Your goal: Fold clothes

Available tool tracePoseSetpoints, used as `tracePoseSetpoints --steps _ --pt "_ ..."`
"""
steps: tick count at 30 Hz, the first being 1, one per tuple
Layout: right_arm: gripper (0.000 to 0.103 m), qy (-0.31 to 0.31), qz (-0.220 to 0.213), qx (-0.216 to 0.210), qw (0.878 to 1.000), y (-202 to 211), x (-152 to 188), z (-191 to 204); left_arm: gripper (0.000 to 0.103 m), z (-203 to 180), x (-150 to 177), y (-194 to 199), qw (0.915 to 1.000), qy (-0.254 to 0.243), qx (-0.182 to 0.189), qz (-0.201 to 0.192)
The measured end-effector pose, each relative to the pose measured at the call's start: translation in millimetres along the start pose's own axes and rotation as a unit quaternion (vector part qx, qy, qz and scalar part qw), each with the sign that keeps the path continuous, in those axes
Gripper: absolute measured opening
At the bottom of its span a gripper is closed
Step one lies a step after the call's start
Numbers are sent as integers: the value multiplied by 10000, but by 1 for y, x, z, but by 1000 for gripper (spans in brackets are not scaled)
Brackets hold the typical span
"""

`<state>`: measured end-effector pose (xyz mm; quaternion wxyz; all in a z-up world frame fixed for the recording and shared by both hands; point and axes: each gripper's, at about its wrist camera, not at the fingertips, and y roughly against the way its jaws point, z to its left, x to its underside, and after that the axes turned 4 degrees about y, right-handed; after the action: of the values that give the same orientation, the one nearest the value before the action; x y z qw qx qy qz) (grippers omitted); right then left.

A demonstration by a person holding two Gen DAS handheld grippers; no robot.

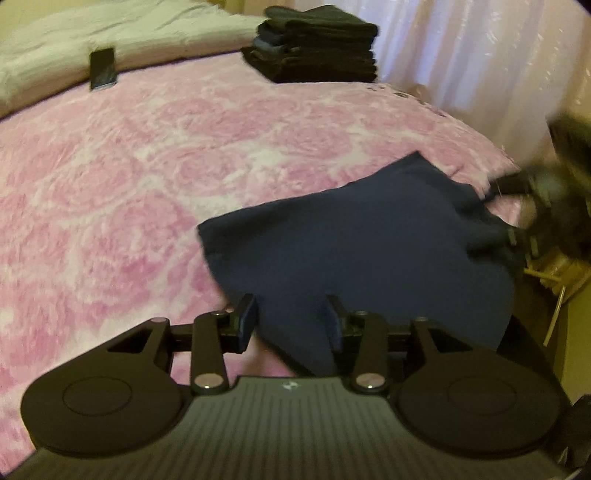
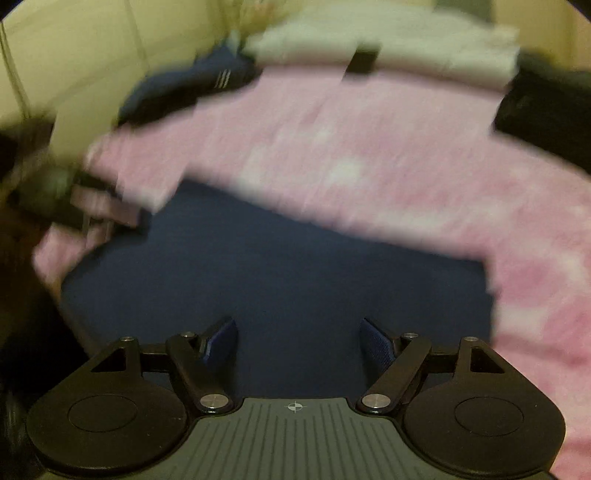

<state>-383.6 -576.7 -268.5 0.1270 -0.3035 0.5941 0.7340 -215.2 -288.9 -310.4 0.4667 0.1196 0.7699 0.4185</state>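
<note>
A navy cloth [image 1: 369, 240] lies folded flat on the pink bedspread [image 1: 147, 166] near the bed's right edge. My left gripper [image 1: 290, 306] stands partly open at the cloth's near corner. A fold of the cloth lies between its blue pads, which do not clamp it. In the left wrist view my right gripper [image 1: 504, 210] is blurred at the cloth's far right end. In the right wrist view, which is blurred, my right gripper [image 2: 299, 325] is wide open just above the navy cloth [image 2: 277, 266] with nothing between its fingers, and my left gripper [image 2: 125, 210] shows as a blur at the left.
A stack of dark folded clothes [image 1: 317, 44] stands at the far side of the bed beside a pale curtain [image 1: 461, 55]. A phone [image 1: 102, 68] lies against a white pillow [image 1: 110, 33]. Blue and dark clothes [image 2: 184, 88] are heaped by the wall.
</note>
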Motion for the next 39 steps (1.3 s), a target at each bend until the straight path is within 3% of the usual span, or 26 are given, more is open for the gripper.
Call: tracePoseSetpoints --steps 6,10,14,17,21,24,27,30,33,36,39 --pt "78 -287 -35 29 9996 17 38 11 46 18 -1 -16 9992 293 277 14" --pt "78 -177 74 158 9997 28 24 14 41 12 -6 1 10000 -46 52 -52" --pt "78 -442 -496 52 9978 43 4 5 35 8 -14 23 9988 -160 -139 -433" --pt "77 -487 -601 -146 9969 29 -15 4 35 11 -26 5 9990 -172 -22 -400" --pt "78 -572 -131 -470 9972 -9 -28 1 36 21 -32 -34 9999 -98 98 26" --pt "77 -906 -274 -625 9935 -5 -34 -22 38 33 -32 -43 9998 35 218 18" --pt "77 -1439 -549 -380 9873 -1 -44 -57 38 38 -35 -47 9996 62 261 45" --pt "77 -1649 -273 -7 9859 -19 -39 -87 39 38 -35 -49 9996 67 270 35" --pt "77 -1948 -294 371 9797 -14 -31 -102 39 37 -34 -46 9997 66 219 4" --pt "78 -1473 -418 764 9853 9 -28 -76 35 30 -33 -36 9999 -23 75 -71" --pt "78 -460 -612 673 9948 29 -19 -29 34 17 -29 -16 9995 -239 -7 -197"
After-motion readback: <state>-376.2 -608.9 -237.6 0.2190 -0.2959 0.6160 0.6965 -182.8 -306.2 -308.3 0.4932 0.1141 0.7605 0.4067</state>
